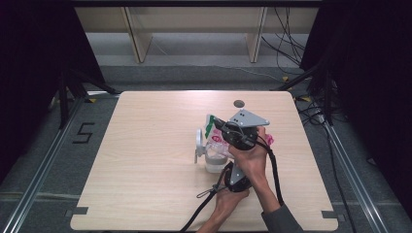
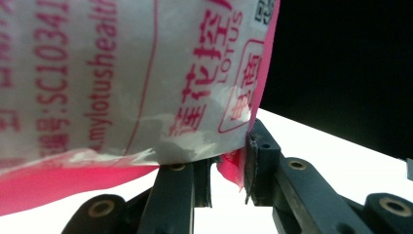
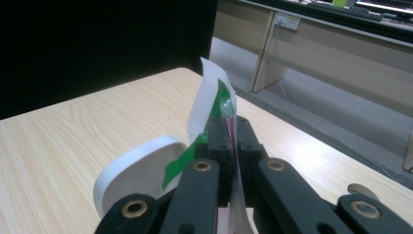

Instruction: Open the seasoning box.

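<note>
Wood-grain table (image 1: pixel 145 160), dark curtains to both sides, pale shelving standing at the far wall: that is the room the person is working in, both forearms coming in from the near edge.

Near the middle of the table a clear jar (image 1: pixel 215 159) is standing with pale powder in its lower part, its white lid (image 1: pixel 199 141) hanging open on the far-left side. A pink-and-white bag (image 1: pixel 217 141) is being held above it. The right gripper (image 1: pixel 219 124) is pinching the bag's top edge with the jaws fully closed; in the right gripper view the bag (image 3: pixel 210 105), white and green there, is rising straight out from between them, with the lid (image 3: pixel 139 170) just beyond. The left gripper (image 2: pixel 228 173) is gripping the bag's lower pink seam (image 2: pixel 233 170), its jaws standing partly closed on that thin corner, the printed bag (image 2: pixel 126 78) hanging right before its camera.

What worries me is the left grip: it is catching only a thin corner of the seam, so a pull could be tearing it or letting it slip out. If that end is dropping, the bag could be swinging and knocking the jar or spilling powder beside it. The open lid is also sitting close enough to be getting bumped. Whether the bag's mouth is lying over the jar I cannot tell.
</note>
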The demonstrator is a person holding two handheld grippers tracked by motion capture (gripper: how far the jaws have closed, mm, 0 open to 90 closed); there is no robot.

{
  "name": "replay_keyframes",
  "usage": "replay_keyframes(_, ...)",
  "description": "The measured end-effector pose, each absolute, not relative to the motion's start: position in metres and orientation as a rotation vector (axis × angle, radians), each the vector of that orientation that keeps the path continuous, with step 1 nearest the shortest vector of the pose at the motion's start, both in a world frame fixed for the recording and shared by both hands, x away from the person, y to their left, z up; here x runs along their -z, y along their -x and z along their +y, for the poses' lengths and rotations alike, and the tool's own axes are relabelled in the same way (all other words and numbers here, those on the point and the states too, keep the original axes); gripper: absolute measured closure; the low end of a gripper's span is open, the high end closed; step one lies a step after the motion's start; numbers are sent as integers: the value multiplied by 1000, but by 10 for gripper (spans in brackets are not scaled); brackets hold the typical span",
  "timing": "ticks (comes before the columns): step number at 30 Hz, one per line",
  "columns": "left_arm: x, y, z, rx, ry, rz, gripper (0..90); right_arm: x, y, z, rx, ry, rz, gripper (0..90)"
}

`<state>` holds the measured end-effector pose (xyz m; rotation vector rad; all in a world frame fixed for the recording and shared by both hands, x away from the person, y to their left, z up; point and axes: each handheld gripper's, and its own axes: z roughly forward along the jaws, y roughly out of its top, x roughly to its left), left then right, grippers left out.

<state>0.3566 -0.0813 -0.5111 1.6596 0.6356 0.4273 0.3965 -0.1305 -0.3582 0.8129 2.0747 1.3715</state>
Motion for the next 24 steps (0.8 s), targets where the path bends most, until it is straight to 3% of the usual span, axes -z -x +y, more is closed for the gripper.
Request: replay_keyframes(24, 511, -356, -81, -409, -1640, 642, 748, 359, -396, -127, -1356, -799, 2075, 894)
